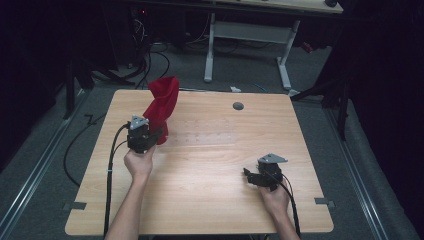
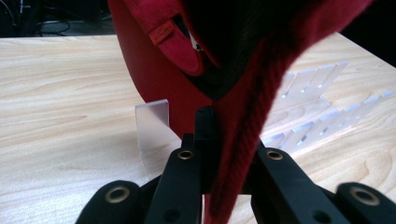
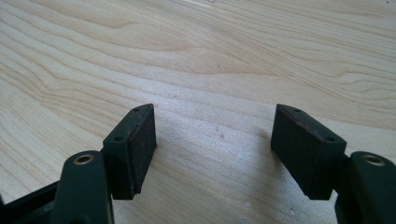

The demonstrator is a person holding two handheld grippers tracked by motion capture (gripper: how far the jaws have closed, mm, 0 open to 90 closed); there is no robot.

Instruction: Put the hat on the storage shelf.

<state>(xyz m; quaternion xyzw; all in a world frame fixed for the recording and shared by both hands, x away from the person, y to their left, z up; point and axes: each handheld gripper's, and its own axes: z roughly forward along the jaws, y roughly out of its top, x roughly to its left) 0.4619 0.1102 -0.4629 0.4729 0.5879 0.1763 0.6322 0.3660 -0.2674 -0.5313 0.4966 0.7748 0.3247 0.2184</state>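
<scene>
Left gripper (image 2: 224, 140): jaws clamped on a fold of the red cloth (image 2: 159, 79), which hangs up and over them. In the high view the left gripper (image 1: 155, 135) holds the red cloth (image 1: 162, 102) raised above the far-left part of the wooden table (image 1: 210, 200). A clear plastic stand (image 2: 152, 123) sits on the table just behind the cloth. Right gripper (image 3: 212, 144): jaws spread wide, nothing between them, low over bare wood; in the high view the right gripper (image 1: 248, 175) is near the right front, well apart from the cloth.
</scene>
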